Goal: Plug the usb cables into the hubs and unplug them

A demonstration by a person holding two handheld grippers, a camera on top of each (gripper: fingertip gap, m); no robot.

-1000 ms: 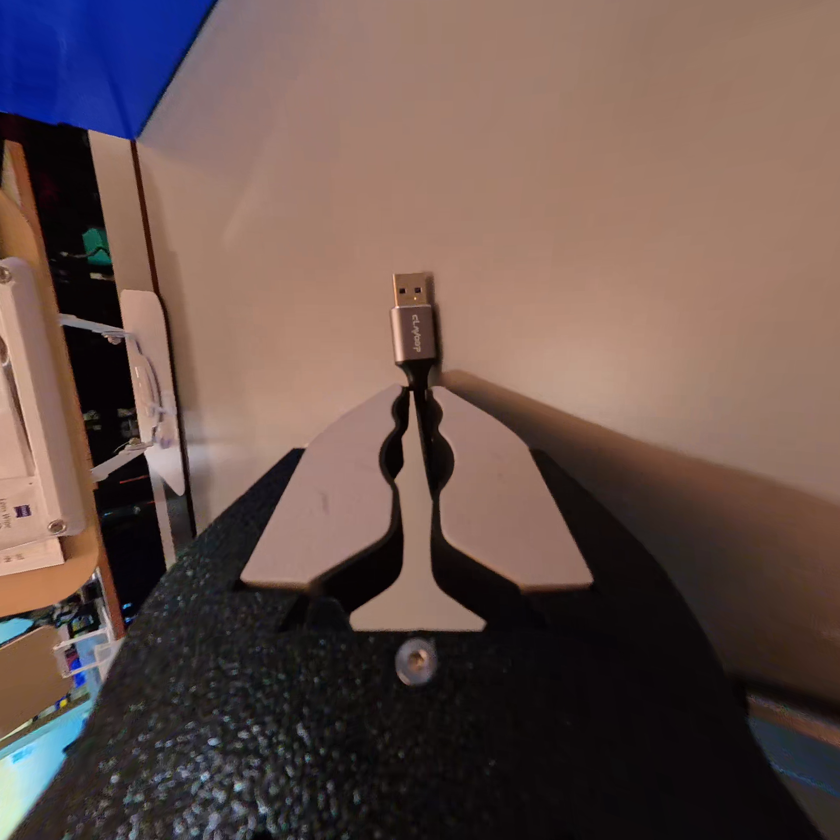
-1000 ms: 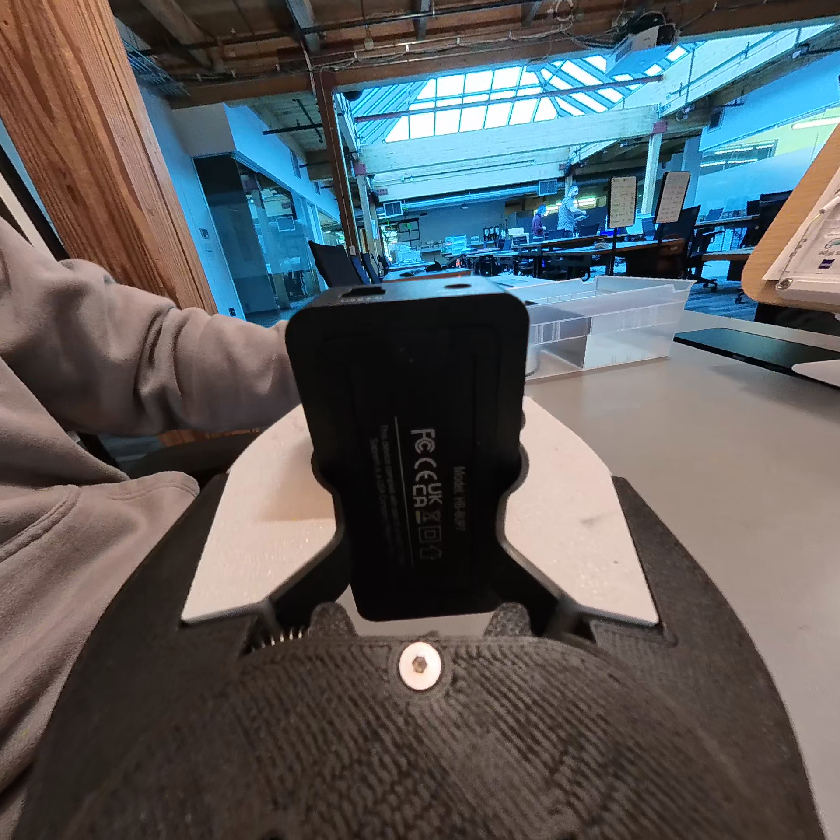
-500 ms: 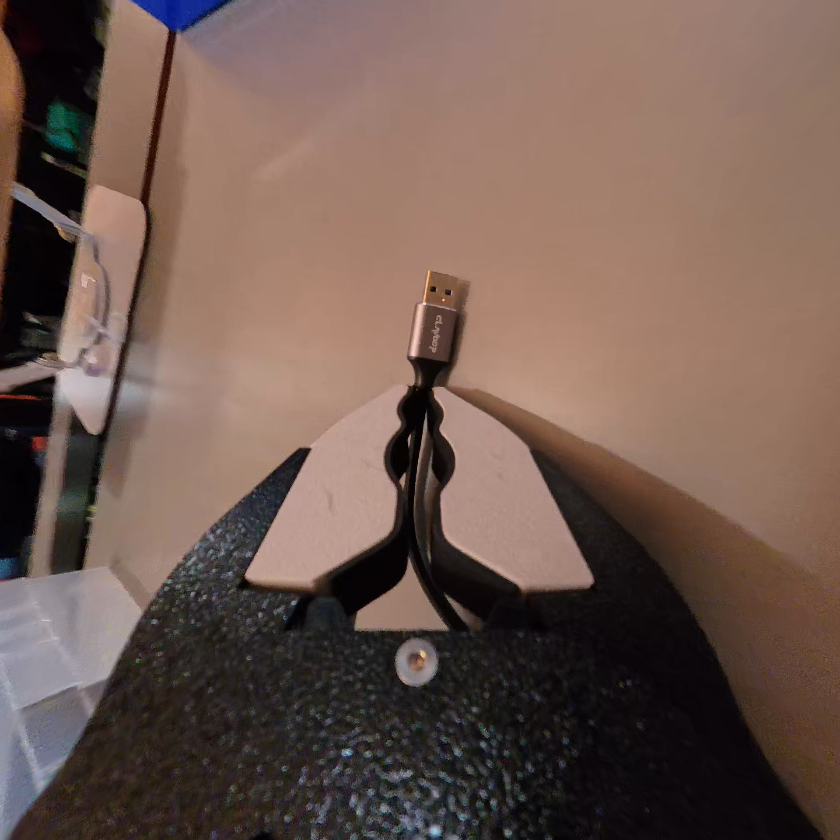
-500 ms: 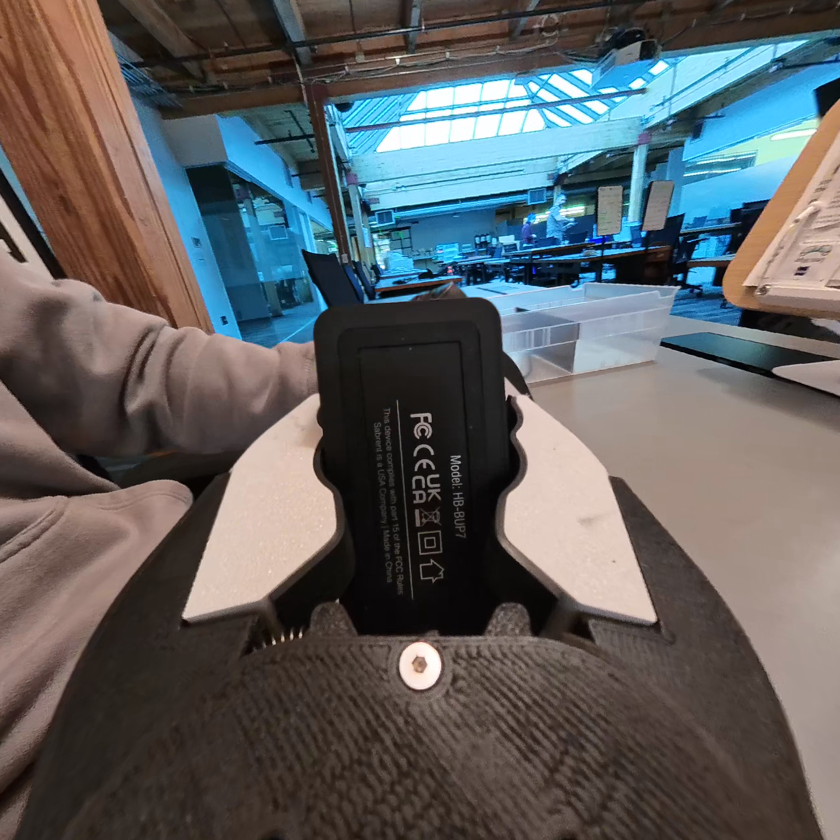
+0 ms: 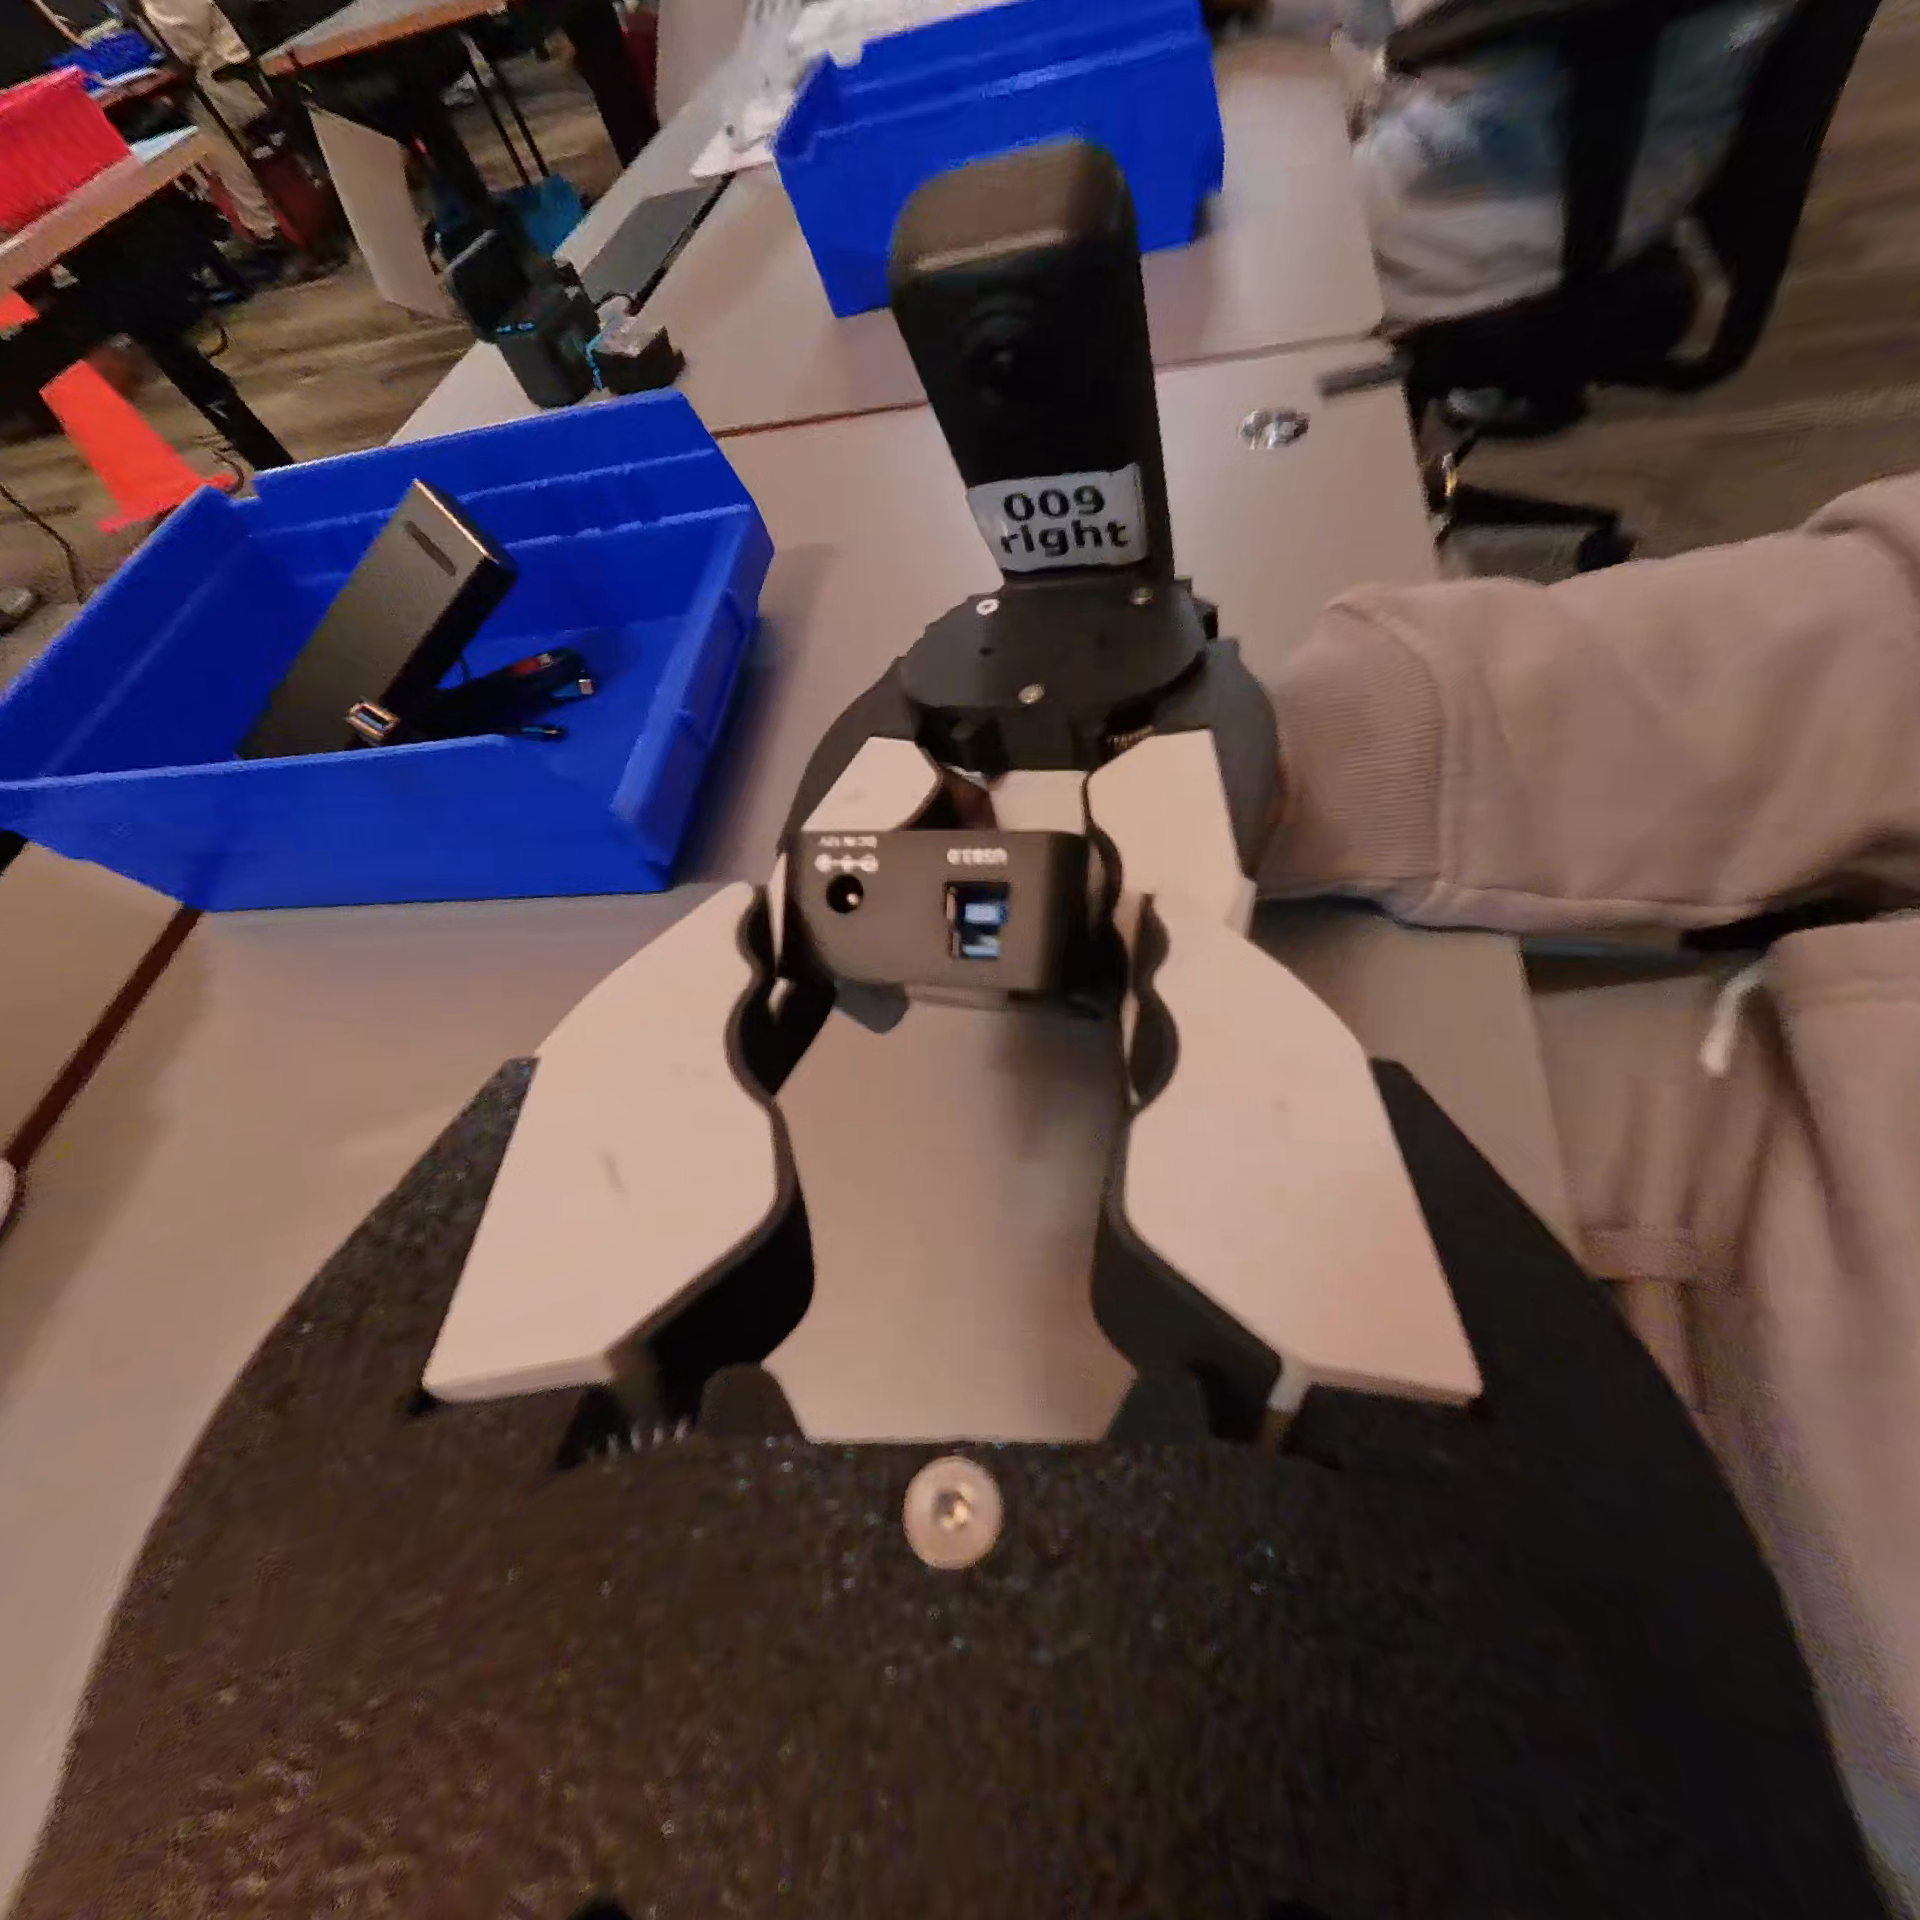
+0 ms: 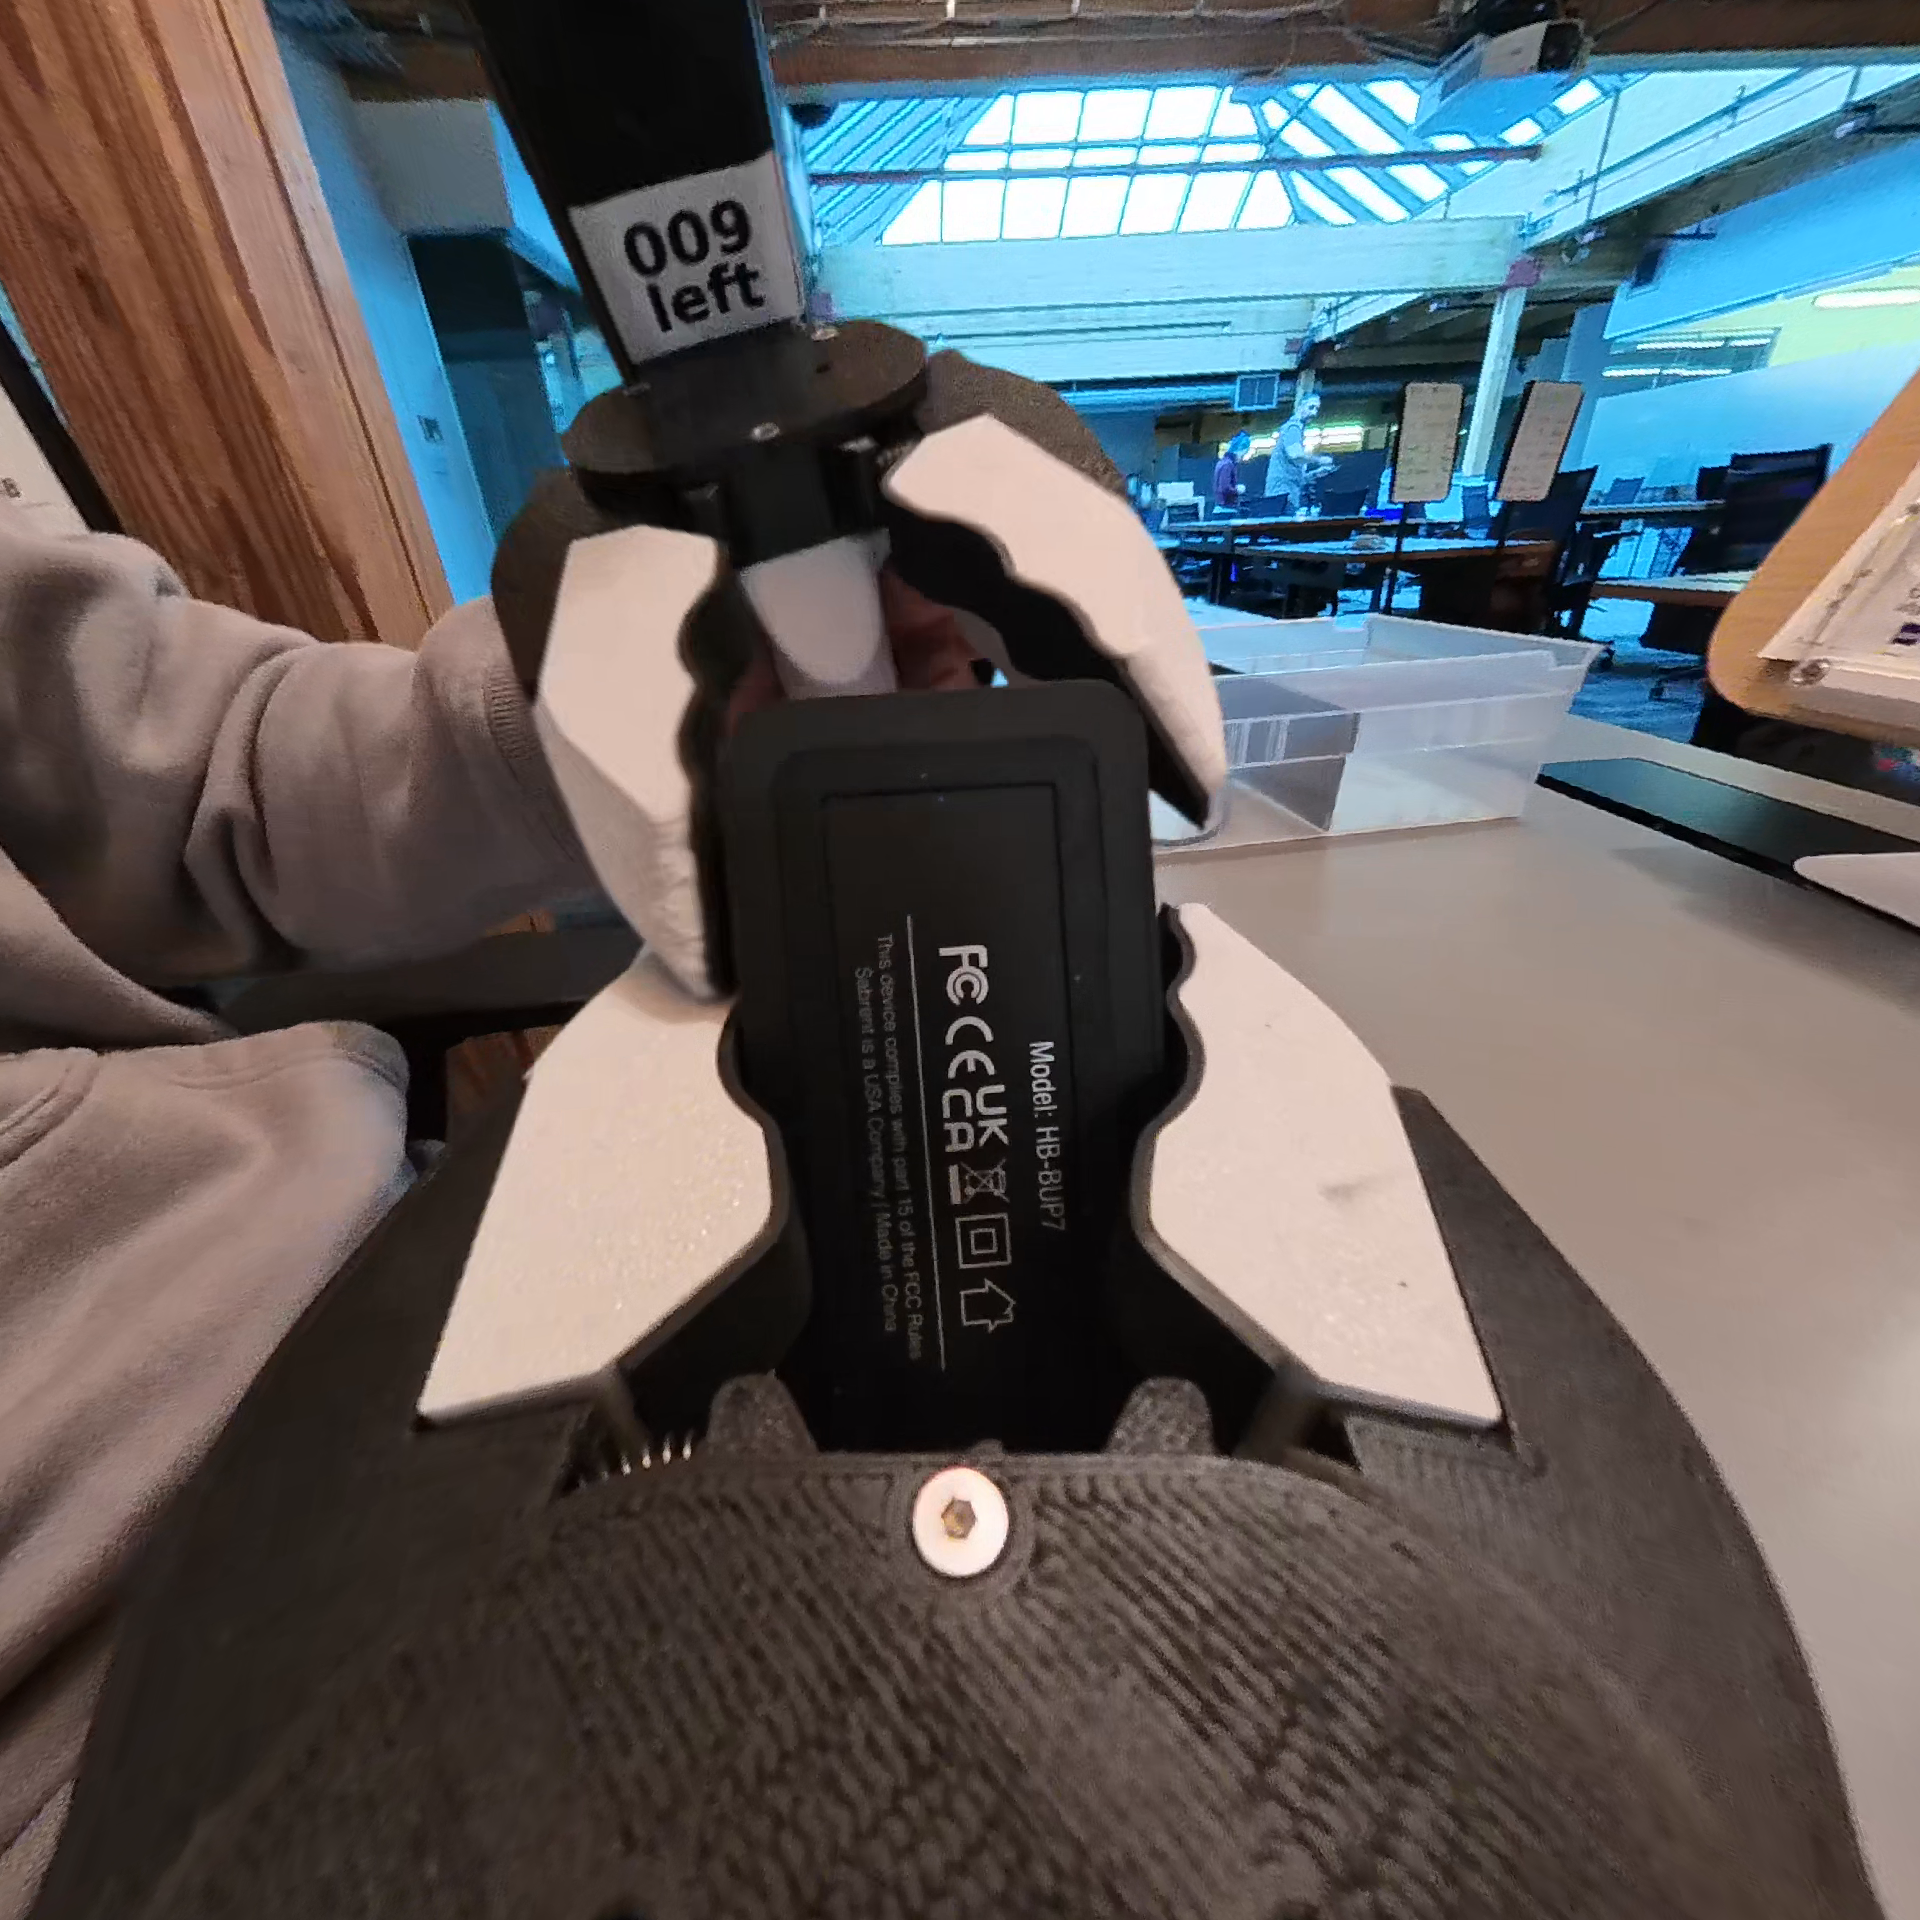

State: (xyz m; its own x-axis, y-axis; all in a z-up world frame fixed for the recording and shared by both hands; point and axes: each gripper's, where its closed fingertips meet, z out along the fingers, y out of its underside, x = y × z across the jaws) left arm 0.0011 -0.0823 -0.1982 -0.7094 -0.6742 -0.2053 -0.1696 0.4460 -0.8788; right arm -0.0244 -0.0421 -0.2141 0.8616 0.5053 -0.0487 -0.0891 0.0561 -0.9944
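Right gripper (image 6: 961, 997) clamps the black hub (image 6: 935, 1039); left gripper (image 5: 940, 956) gapes wide around its end.

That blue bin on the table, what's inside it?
In the blue bin, a black hub leans tilted over dark cables. Its near wall hides the floor below.

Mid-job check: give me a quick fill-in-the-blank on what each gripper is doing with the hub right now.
1. The right gripper is shut on the black ____.
2. The left gripper has its jaws ____ around the USB hub's far end.
3. On the hub's end face, the USB port is coloured ____.
4. A second hub leans inside the ____ bin.

Missing words: USB hub; open; blue; blue
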